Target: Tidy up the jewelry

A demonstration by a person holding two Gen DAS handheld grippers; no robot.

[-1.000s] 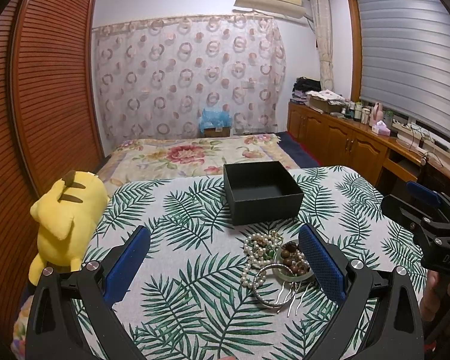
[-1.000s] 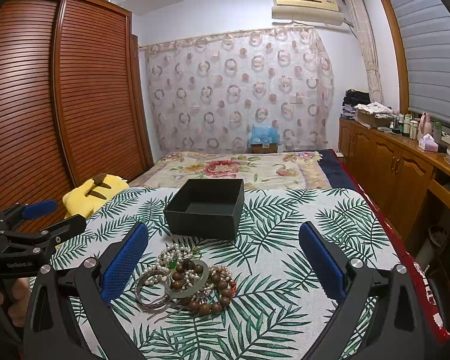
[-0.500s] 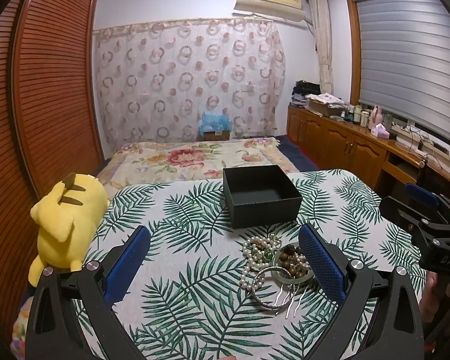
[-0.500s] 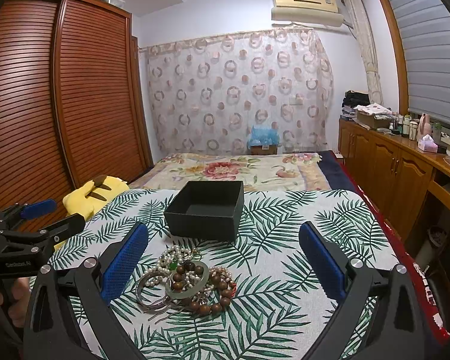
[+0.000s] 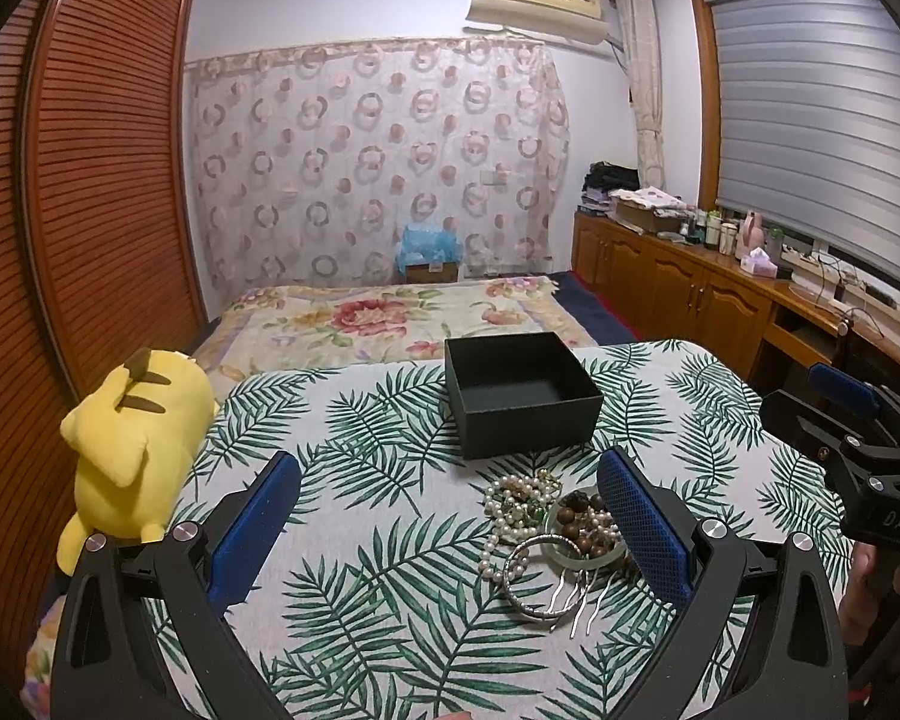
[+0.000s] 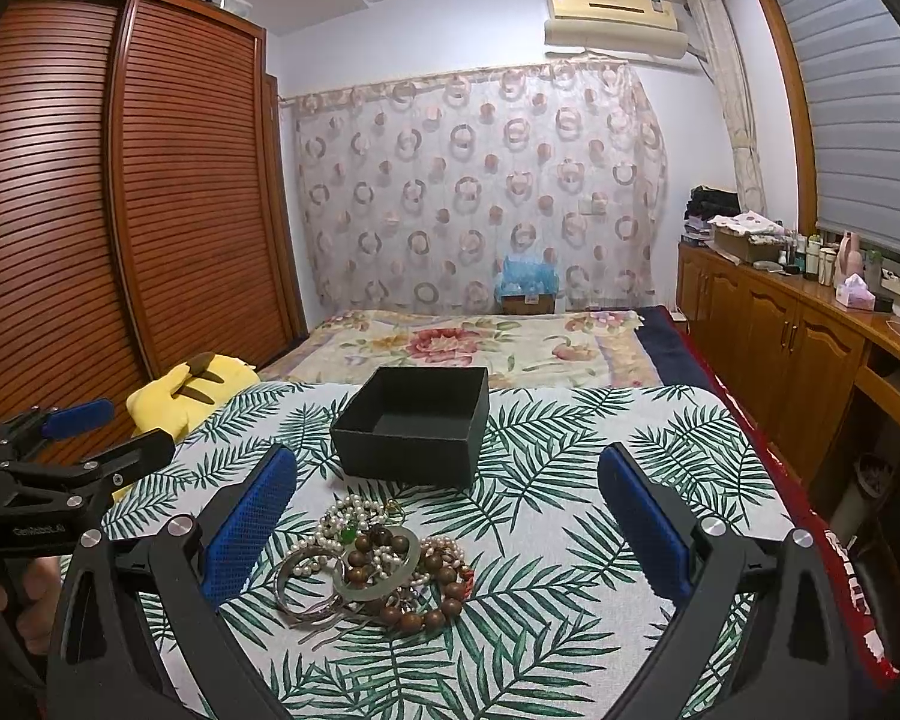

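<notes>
- You're holding the left gripper (image 5: 450,531) spread wide, gripping nothing; its blue pads (image 5: 642,531) have a fine mesh texture on black plastic arms.
- You're holding the right gripper (image 6: 447,519) just as wide, also with nothing in it; the same blue mesh pads (image 6: 249,519).
- The jewelry pile (image 6: 375,564) is lying on the leaf-print cloth (image 6: 570,540), on the near side of the box (image 6: 414,426) and just short of it; in the left view it's sitting beside the right pad, in the right view nearer the left pad.
- In the pile: small white pearl strands (image 5: 504,501), round brown wooden beads (image 6: 432,600), a smooth pale green bangle (image 6: 381,576), a thin silver metal bangle (image 5: 531,579), and wavy silver hairpins (image 5: 582,597). All are overlapping and tangled.
- The box is square, matte black, open-topped, with nothing visible inside.
- The cloth is looking like a woven, flat fabric, green fronds on off-white.
- A soft yellow plush (image 5: 129,438) is lying at the cloth's left edge, well apart from the pile.
- Each gripper is showing at the edge of the other's view, off to the side of the pile.
- Behind: a floral bedspread (image 6: 480,342), a ring-patterned curtain (image 6: 480,192), slatted wooden wardrobe doors (image 6: 120,192), and wooden cabinets (image 6: 780,348) to the right.
</notes>
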